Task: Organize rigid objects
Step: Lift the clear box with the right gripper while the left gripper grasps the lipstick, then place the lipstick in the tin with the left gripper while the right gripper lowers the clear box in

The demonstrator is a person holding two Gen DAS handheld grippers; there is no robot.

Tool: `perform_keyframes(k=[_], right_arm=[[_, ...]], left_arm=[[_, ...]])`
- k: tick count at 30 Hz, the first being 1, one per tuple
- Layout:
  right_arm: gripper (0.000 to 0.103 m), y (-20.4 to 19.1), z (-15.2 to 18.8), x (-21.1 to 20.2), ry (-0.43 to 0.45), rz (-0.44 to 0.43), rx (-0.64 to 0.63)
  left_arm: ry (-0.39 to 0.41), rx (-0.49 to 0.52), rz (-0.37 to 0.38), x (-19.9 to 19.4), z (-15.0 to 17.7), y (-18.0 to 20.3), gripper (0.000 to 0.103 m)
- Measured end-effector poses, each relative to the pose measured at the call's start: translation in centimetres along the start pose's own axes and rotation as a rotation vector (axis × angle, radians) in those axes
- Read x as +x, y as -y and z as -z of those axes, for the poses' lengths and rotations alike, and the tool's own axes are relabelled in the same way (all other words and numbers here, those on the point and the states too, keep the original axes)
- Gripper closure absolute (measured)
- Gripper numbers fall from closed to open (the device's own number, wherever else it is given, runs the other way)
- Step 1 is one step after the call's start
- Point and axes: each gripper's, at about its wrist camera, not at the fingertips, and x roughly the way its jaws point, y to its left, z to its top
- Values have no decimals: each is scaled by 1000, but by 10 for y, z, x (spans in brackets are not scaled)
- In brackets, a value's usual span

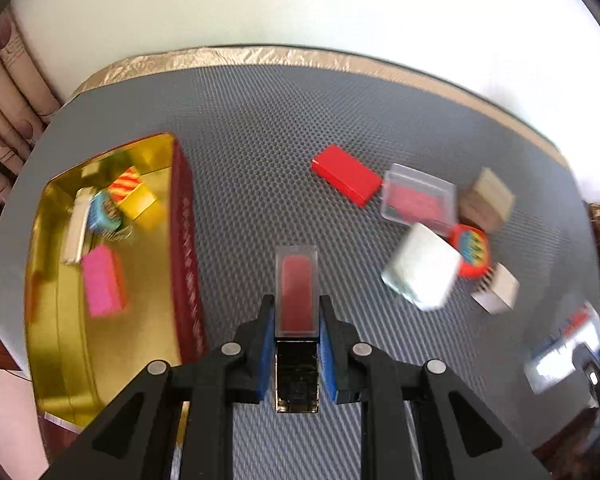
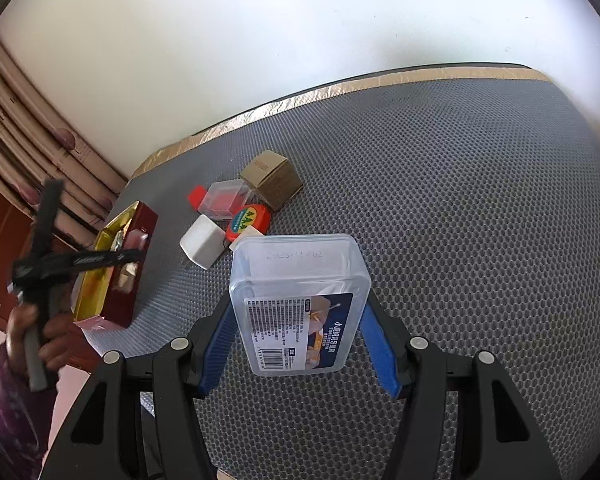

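Grey tabletop: small clear case is clamped by left gripper; labelled box by right gripper; tin's contents are blurred.

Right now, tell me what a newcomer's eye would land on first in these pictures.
The gold-lined tin at the mat's left edge, with bright small items inside. Next, the left claw shut on a slim clear case with a red insert. In the right wrist view, the right claw grips a clear labelled box.
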Motion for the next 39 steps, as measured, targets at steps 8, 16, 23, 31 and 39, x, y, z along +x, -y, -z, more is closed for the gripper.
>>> perform_keyframes(k=[8, 16, 23, 31, 39], right_arm=[[46, -18, 1, -12, 22, -30, -20], [46, -53, 2, -21, 34, -76, -64], [46, -76, 1, -24, 31, -88, -98], [46, -99, -5, -20, 16, -100, -128], [46, -150, -15, -3, -17, -163, -201]], left_arm=[[54, -119, 12, -57, 31, -56, 83], [68, -237, -79, -55, 39, -137, 83], [54, -284, -125, -31, 36, -172, 83], [29, -295, -118, -10, 37, -189, 83], [118, -253, -256, -37, 41, -183, 57]])
